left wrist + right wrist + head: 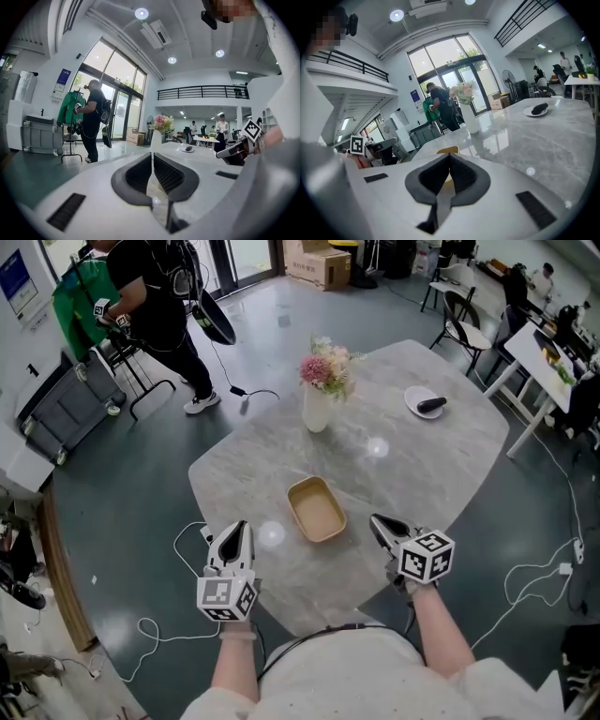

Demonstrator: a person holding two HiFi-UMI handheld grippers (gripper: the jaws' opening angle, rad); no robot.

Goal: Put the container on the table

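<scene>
**Container sits on table, both grippers shut and empty**

The container (317, 509), a shallow tan tray with rounded corners, lies flat and open side up on the grey marble table (441, 465). It is close to the near edge, about midway between the two grippers and touching neither.

The left gripper (241, 525) hangs at the table's near-left edge and points toward the far side. Its own view shows the jaws pressed together with nothing between them.

The right gripper (377, 519) is at the near-right edge, tilted inward toward the container. Its jaws are also fully together and hold nothing. In the right gripper view the container's tan rim shows just beyond the jaw tips.

A white vase (317, 407) of pink flowers (325, 367) stands upright toward the far-left edge, well apart from the container. A small white plate (418, 409) with a dark object (431, 405) on it lies near the far-right corner.

Off the table, past its far-left side, a person (155, 296) in black stands on the grey floor beside a grey bin (66, 409). Chairs (461, 324) and another white table (539, 357) stand to the far right.
</scene>
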